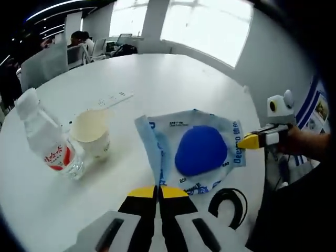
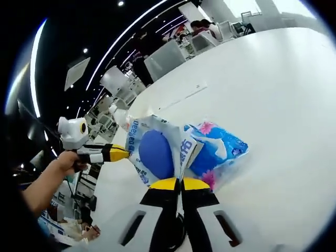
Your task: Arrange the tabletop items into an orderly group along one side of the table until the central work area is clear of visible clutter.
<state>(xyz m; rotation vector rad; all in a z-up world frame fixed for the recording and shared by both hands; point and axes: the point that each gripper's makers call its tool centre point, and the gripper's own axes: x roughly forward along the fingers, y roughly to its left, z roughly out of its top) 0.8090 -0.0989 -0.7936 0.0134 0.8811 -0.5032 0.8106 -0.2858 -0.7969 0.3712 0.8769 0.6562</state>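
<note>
The tissue pack point(image 1: 197, 152) was pale blue plastic with a dark blue oval, crinkled, lying flat on the white worktop point(image 1: 173, 79) beside a paper cup point(image 1: 92, 131) and water bottle point(image 1: 47, 142). Left gripper point(image 1: 157, 191) and right gripper point(image 2: 179, 184) clenched opposite edges, stretching it lengthwise between them

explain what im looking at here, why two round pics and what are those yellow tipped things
A person holds a two-jaw gripper in each hand, and each carries a fisheye camera, hence two round pictures. In the left gripper view, the left gripper pinches one edge of a light blue packet while the right gripper pinches the opposite edge. The right gripper view shows the same from the other side. On the white table sit a plastic bottle, a paper cup and a black cable.
</note>
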